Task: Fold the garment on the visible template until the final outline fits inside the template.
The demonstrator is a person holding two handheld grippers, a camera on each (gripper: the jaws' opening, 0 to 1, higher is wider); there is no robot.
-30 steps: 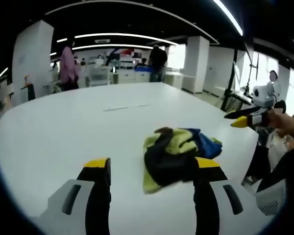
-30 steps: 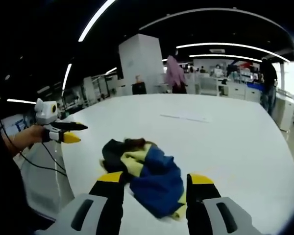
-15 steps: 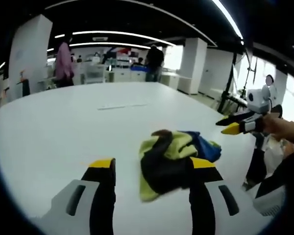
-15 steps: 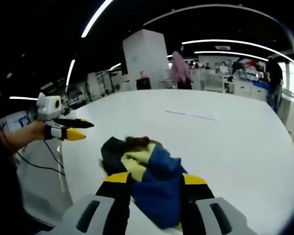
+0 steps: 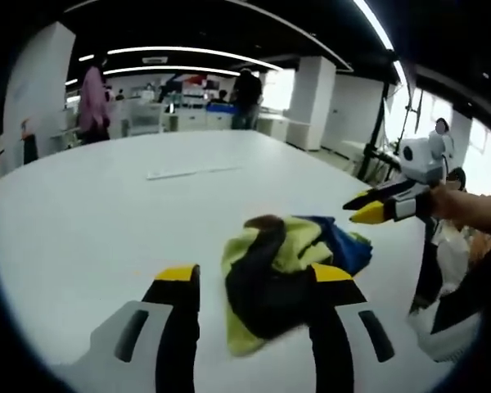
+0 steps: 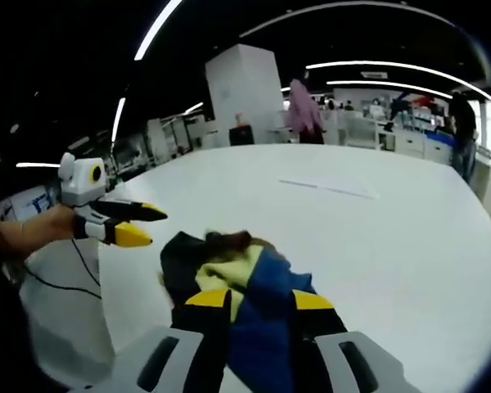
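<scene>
A crumpled garment point(image 5: 282, 262) in yellow-green, black and blue lies in a heap on the white table point(image 5: 106, 213). My left gripper point(image 5: 255, 277) hangs open on the near side of it, with the heap showing between and beyond its jaws. The right gripper point(image 5: 368, 206) hovers in the air to the right of the heap, held by a hand. In the right gripper view the garment point(image 6: 237, 270) lies past my right gripper point(image 6: 260, 300), whose jaws stand close together but apart. The left gripper point(image 6: 143, 224) floats open at the left, off the table's edge.
A faint pale strip point(image 5: 184, 172) marks the table beyond the garment, also the strip point(image 6: 327, 187). The table's edge curves close on the right point(image 5: 409, 278). People stand far back by desks: one in pink point(image 5: 90, 98), one in dark clothes point(image 5: 247, 90).
My right gripper's jaws have narrowed step by step. Both cameras have moved a little closer to the garment, and the left gripper's jaws have drawn in slightly. The heap lies as before.
</scene>
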